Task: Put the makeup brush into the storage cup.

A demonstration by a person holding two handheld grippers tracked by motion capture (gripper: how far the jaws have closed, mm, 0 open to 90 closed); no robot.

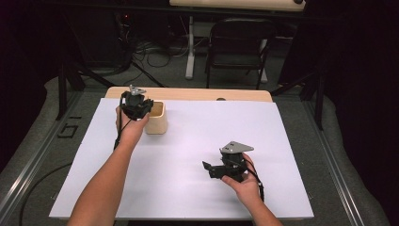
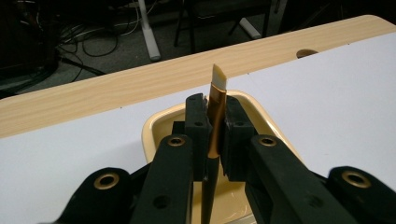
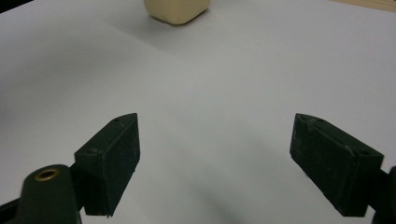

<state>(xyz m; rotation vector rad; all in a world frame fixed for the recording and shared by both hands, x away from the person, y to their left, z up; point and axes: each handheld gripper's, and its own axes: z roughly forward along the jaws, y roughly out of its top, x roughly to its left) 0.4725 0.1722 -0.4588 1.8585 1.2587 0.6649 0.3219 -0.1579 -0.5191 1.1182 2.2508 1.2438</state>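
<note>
A cream square cup [image 1: 156, 118] stands on the white sheet toward the back left; its rim [image 2: 154, 122] also fills the middle of the left gripper view. My left gripper [image 2: 215, 122] hangs over the cup's opening, shut on a paintbrush [image 2: 215, 105] with a copper ferrule, pale bristles pointing up and a dark handle running down into the cup. From above, the left gripper [image 1: 136, 106] sits at the cup's left rim. My right gripper [image 1: 211, 168] rests low over the sheet at the front right, and its jaws [image 3: 215, 163] stand wide open with nothing between them. The cup [image 3: 176, 10] lies far ahead of it.
The white sheet [image 1: 202, 141] covers most of a light wooden table [image 1: 188, 93], which has a round hole [image 2: 306, 52] near its back edge. Behind the table stand a folding chair [image 1: 237, 44], a desk leg and loose cables on the floor.
</note>
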